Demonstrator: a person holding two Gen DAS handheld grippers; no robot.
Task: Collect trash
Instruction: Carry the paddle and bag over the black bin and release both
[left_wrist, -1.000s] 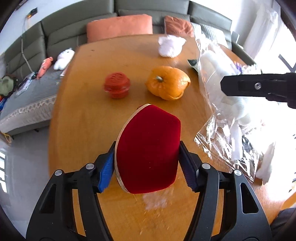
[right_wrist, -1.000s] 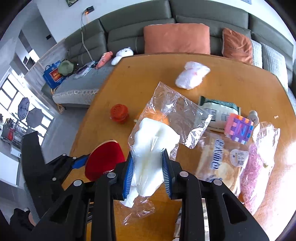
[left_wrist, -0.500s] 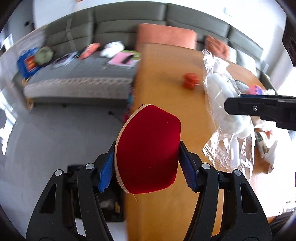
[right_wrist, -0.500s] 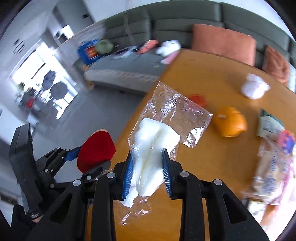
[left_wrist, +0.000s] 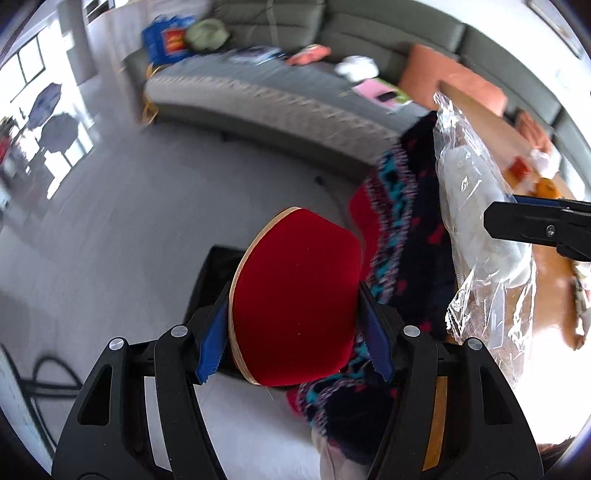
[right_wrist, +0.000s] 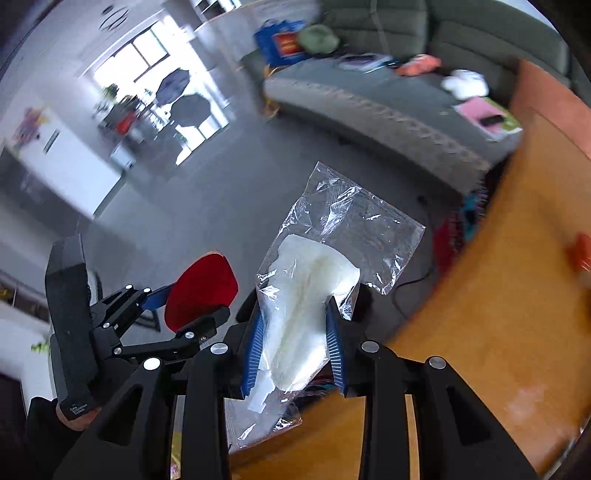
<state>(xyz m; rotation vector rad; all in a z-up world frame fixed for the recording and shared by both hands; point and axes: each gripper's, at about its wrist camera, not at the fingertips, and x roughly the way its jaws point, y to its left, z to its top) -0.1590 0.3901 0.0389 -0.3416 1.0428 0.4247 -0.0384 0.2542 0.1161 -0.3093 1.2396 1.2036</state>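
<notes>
Left gripper (left_wrist: 295, 325) is clamped on the red paddle (left_wrist: 295, 299); right gripper (right_wrist: 295, 347) is clamped on the bag (right_wrist: 314, 295). Keep both grips firm; carry toward the dark bin (left_wrist: 214, 273) at 9 o'clock of the paddle.

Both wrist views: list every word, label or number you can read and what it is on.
"Data Collection System", as best I can read it: small white print on the left gripper body, low in the right wrist view.
Yellow print on the blue bag by the sofa: too blurred to read.
Nothing else legible.
</notes>
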